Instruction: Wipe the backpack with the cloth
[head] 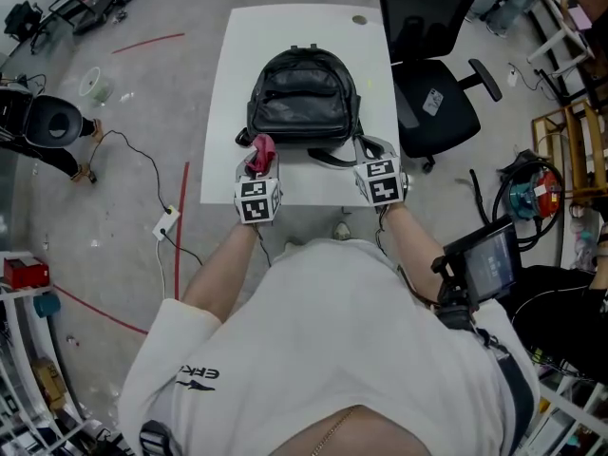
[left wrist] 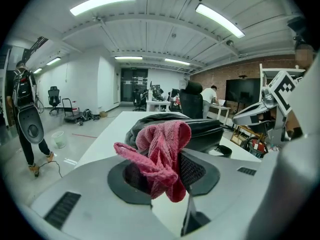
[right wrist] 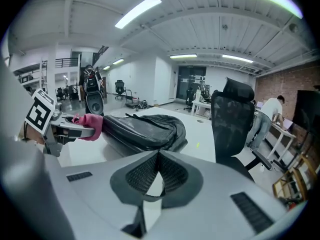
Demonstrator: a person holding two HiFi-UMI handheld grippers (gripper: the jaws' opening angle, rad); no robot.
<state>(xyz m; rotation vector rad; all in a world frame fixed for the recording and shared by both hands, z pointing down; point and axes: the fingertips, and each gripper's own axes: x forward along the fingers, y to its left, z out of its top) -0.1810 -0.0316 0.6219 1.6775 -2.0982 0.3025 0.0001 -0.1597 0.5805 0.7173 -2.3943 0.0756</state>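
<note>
Shoulders in a white shirt [head: 351, 331] fill the bottom of the frame, and just past them we've got both grippers at the near edge of the table [head: 228, 84]. The left gripper [head: 258, 162] has its jaws pinching the pink cloth [left wrist: 161, 151], bunched up, with a loose tail hanging off to the lower left. The right gripper [right wrist: 159, 170] has its pads pressed together on nothing. At centre frame, the black backpack [head: 304, 93] lies flat, just beyond both tips, not yet touched by the cloth.

Now, what do we watch for? That wad looks loosely caught, so a dragging stroke could tug it free. Nothing pins the bag either, so it may slide across the smooth tabletop. The strap [head: 328, 157] curls near the right tips, so it could snag.
</note>
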